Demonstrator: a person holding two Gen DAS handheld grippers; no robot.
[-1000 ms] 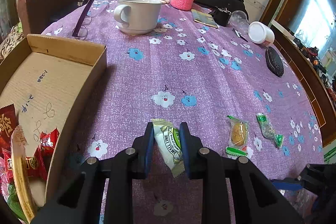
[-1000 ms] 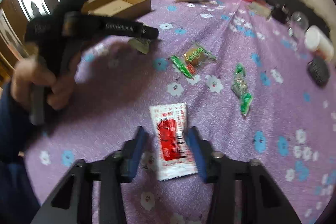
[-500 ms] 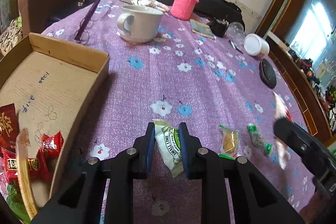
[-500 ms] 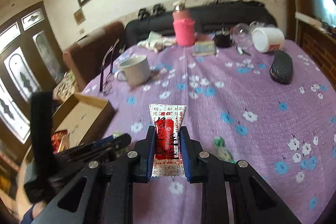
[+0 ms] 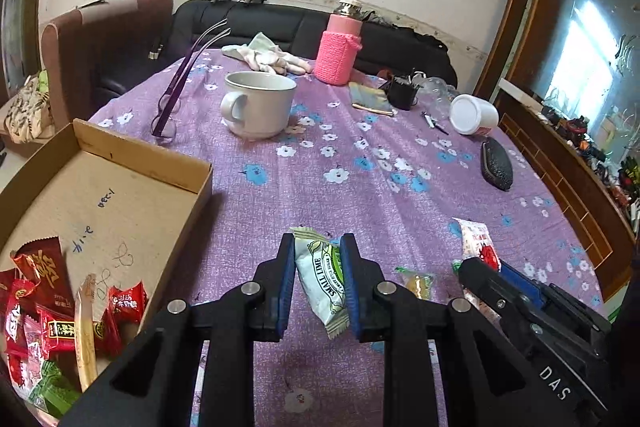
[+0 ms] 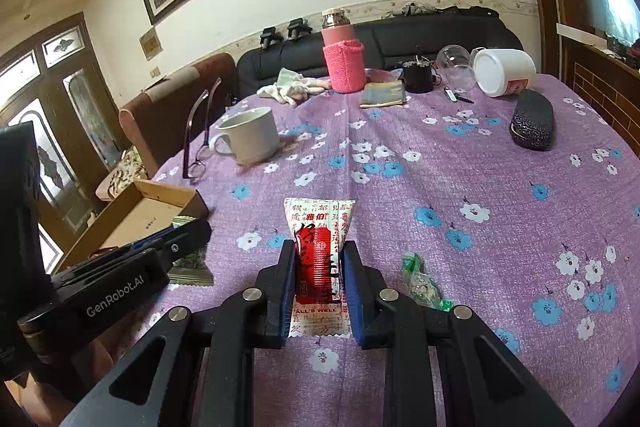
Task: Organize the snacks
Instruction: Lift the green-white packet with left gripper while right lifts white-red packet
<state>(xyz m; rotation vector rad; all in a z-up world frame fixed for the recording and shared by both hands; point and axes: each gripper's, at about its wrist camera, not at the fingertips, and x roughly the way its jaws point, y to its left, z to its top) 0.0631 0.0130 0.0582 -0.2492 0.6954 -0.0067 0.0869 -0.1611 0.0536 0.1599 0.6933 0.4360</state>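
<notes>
My left gripper (image 5: pixel 317 247) is shut on a white and green snack packet (image 5: pixel 322 277), held above the purple tablecloth, right of the cardboard box (image 5: pixel 200 183). The box holds several red wrapped snacks (image 5: pixel 48 311) at its near end. My right gripper (image 6: pixel 318 253) is shut on a white and red snack packet (image 6: pixel 320 247), lifted off the table; it also shows in the left wrist view (image 5: pixel 476 243). A yellow snack in clear wrap (image 5: pixel 416 281) and a green wrapped snack (image 6: pixel 420 281) lie on the cloth.
A white mug (image 5: pixel 258 103), purple glasses (image 5: pixel 176 95), a pink-sleeved bottle (image 5: pixel 340 51), a toppled white jar (image 5: pixel 474 115), a black glasses case (image 5: pixel 496 165) and gloves (image 5: pixel 264 55) stand farther back. A sofa and chair lie beyond the table.
My right gripper closed on the white and red packet and lifted it off the cloth, moving toward the left gripper. My left gripper kept its packet and tilted up slightly.
</notes>
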